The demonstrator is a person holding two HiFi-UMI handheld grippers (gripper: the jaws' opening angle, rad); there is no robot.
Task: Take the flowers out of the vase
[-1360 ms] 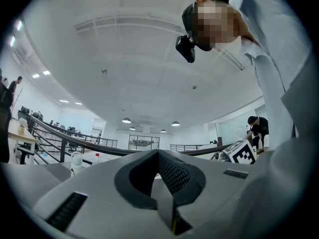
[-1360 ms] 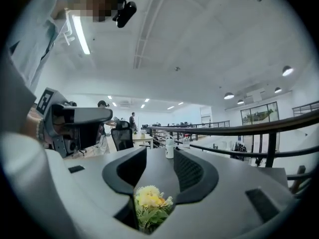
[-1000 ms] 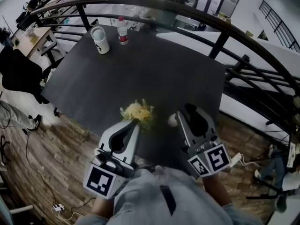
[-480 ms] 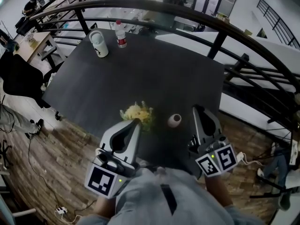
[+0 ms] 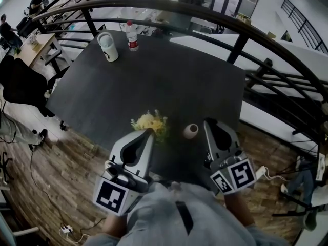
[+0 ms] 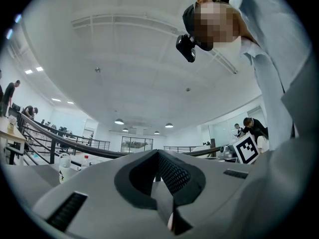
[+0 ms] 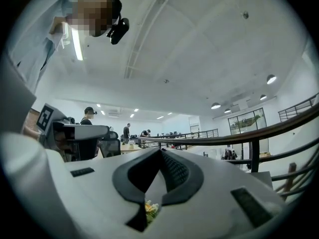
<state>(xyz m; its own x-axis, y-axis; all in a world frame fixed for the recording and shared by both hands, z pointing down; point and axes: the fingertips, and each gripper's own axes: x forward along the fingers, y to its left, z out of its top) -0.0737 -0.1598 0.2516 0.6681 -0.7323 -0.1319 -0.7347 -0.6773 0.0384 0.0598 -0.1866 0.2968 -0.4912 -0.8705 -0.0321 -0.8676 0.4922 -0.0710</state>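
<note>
Counter (image 5: 169, 81): dark, one.
Vase (image 5: 190, 131): small, pale, upright, near the counter's front edge.
Flowers (image 5: 150, 123): yellow with green, out of the vase, left of it and apart from it.
Left claw (image 5: 148, 132): clenched, nothing seen between its jaws; tip at the flowers' near edge, left of the vase.
Right claw (image 5: 208, 121): clenched, empty; just right of the vase, not touching it.
White jug (image 5: 108, 46) and bottle (image 5: 132, 35): upright, well beyond the vase, to its left.
</note>
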